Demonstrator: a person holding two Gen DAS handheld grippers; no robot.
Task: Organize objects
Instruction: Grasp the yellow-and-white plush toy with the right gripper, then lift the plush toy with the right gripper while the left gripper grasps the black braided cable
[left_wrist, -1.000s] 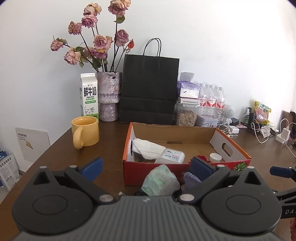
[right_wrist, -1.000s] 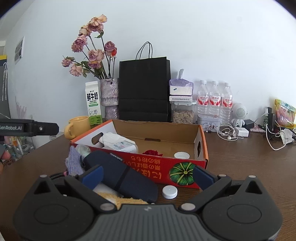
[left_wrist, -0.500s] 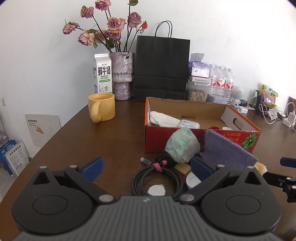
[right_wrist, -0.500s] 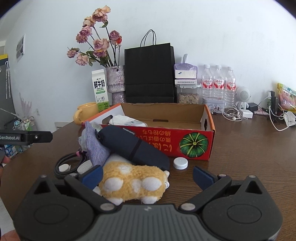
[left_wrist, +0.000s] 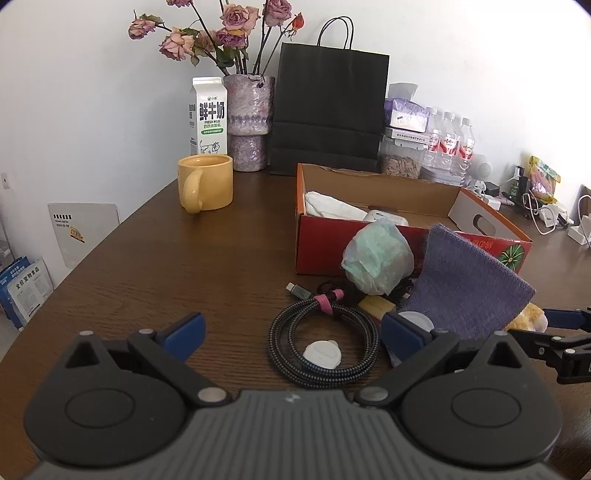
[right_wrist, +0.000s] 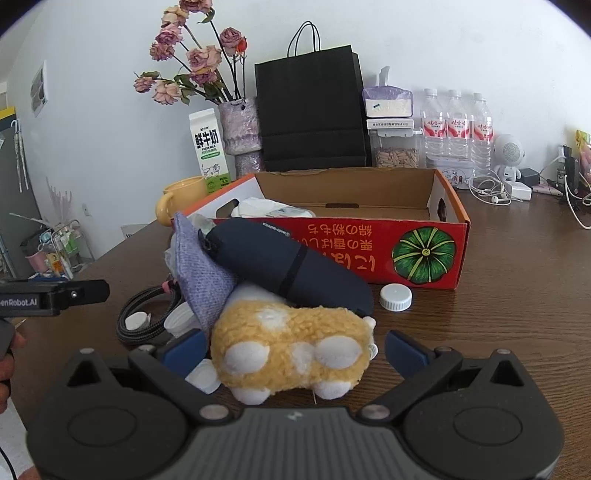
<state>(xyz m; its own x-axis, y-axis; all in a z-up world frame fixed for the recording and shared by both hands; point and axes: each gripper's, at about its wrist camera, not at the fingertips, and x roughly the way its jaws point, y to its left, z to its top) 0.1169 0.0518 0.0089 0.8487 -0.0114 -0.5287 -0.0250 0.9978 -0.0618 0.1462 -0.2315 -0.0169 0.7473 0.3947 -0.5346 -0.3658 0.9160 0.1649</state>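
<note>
Right tool (right_wrist: 293, 345) agape — plush toy (right_wrist: 291, 349) between

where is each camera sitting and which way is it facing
Left wrist: on the left gripper, low over the brown table, facing the coiled black braided cable and red cardboard box; its open blue-padded fingers show, with the right gripper at the right edge.
Right wrist: on the right gripper, facing the yellow plush toy between its open fingers; the left gripper and a hand show at left.
Both share the box, cable and black paper bag.
</note>
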